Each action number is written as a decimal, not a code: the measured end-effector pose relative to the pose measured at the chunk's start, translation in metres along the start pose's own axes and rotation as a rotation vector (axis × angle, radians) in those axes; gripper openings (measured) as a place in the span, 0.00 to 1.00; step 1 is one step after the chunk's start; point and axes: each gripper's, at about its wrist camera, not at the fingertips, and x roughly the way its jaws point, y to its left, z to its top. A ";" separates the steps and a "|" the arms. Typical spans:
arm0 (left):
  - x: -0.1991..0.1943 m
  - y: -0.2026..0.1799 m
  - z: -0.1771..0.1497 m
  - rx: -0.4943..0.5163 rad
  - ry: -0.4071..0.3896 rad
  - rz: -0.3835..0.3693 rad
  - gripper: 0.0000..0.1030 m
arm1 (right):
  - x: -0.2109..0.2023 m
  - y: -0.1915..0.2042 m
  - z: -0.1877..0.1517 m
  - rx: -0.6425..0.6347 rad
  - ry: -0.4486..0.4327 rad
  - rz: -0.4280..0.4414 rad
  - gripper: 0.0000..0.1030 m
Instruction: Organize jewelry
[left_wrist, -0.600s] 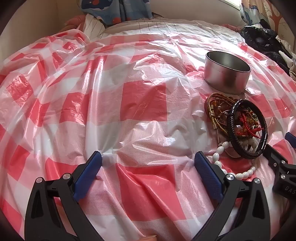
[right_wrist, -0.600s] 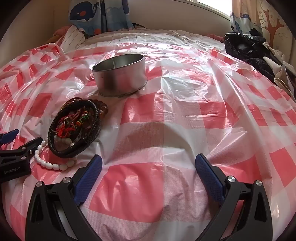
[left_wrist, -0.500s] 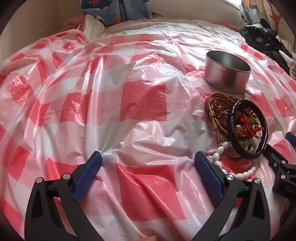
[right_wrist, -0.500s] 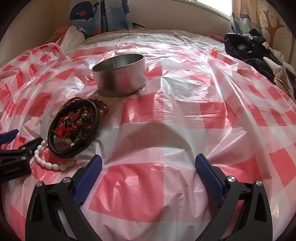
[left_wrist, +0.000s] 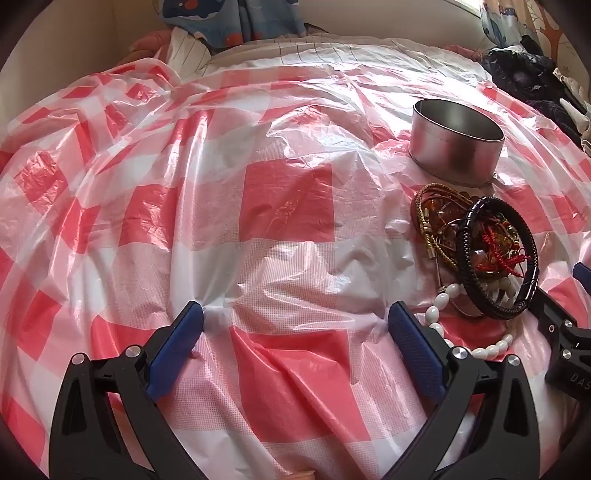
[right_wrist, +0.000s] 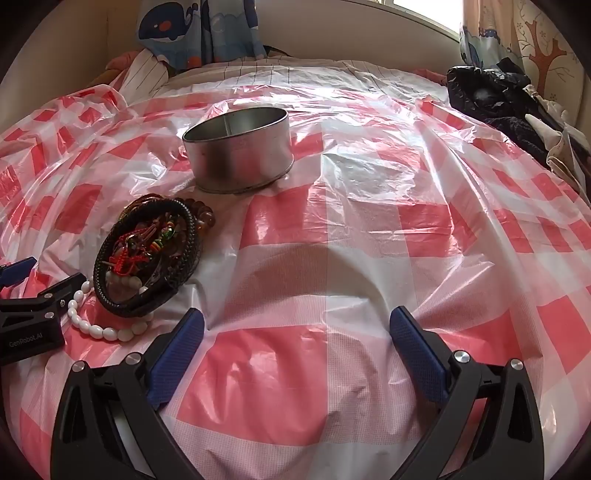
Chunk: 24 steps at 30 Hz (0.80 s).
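Note:
A pile of jewelry lies on the red-and-white checked plastic sheet: a black braided bracelet (left_wrist: 496, 258) on top, a white bead string (left_wrist: 436, 317) at its near side, gold and amber bracelets (left_wrist: 432, 221) behind. An empty round metal tin (left_wrist: 456, 147) stands just beyond the pile. My left gripper (left_wrist: 295, 321) is open and empty, resting on the sheet left of the pile. In the right wrist view the pile (right_wrist: 147, 254) and tin (right_wrist: 238, 151) sit to the left of my right gripper (right_wrist: 297, 325), which is open and empty on the sheet.
The sheet covers a bed with a striped cover (right_wrist: 295, 74) at the back. Dark clothes (right_wrist: 491, 99) lie at the far right by a curtain. A whale-print cloth (right_wrist: 173, 29) hangs at the back left. Each gripper shows at the edge of the other's view.

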 end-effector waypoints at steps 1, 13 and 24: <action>0.000 0.000 0.000 0.000 0.001 0.001 0.94 | 0.000 0.000 0.000 0.000 0.000 0.000 0.94; 0.004 0.001 0.002 -0.009 0.009 -0.008 0.94 | -0.001 0.001 0.000 -0.001 0.002 -0.001 0.94; 0.005 0.001 0.003 -0.011 0.008 -0.008 0.94 | 0.004 0.000 0.002 -0.006 0.020 -0.007 0.94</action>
